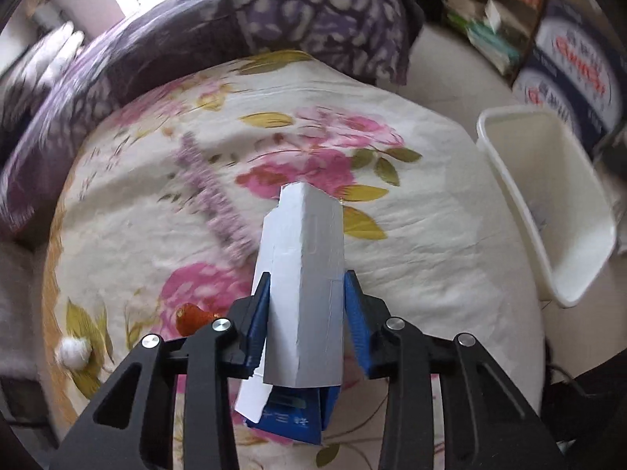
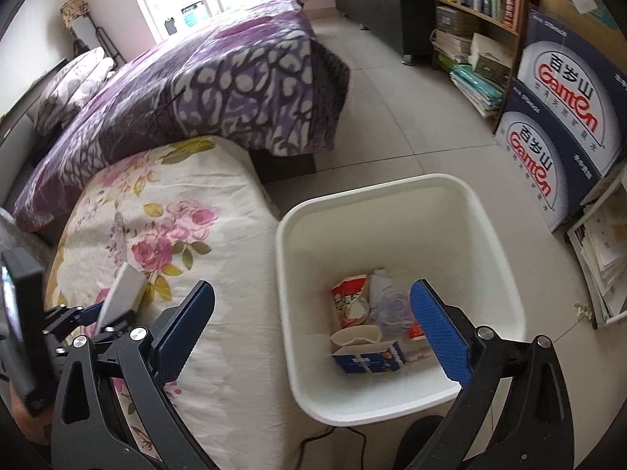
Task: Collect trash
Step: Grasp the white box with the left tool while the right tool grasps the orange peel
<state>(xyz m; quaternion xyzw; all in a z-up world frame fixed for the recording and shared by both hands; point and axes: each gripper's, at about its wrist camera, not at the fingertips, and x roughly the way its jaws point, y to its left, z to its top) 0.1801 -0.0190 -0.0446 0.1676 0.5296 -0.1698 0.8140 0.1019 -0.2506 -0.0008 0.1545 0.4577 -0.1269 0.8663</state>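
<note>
My left gripper [image 1: 307,297] is shut on a flattened white and grey carton [image 1: 303,274] with a blue printed end, held above the floral bedsheet [image 1: 176,180]. The carton also shows in the right wrist view [image 2: 123,293] at the lower left. My right gripper [image 2: 313,325] is open and empty, hovering over the white trash bin [image 2: 395,192], which stands on the floor beside the bed. The bin holds several pieces of trash: a red and white carton [image 2: 348,299], a blue and white box [image 2: 368,356], crumpled plastic [image 2: 386,301]. An orange wrapper [image 1: 192,317] and a white paper ball [image 1: 72,352] lie on the sheet.
A purple patterned quilt [image 2: 219,82] covers the far part of the bed. Stacked blue and white cardboard boxes [image 2: 560,117] and a bookshelf [image 2: 478,11] stand to the right on the tiled floor. The bin also shows at the right in the left wrist view [image 1: 548,203].
</note>
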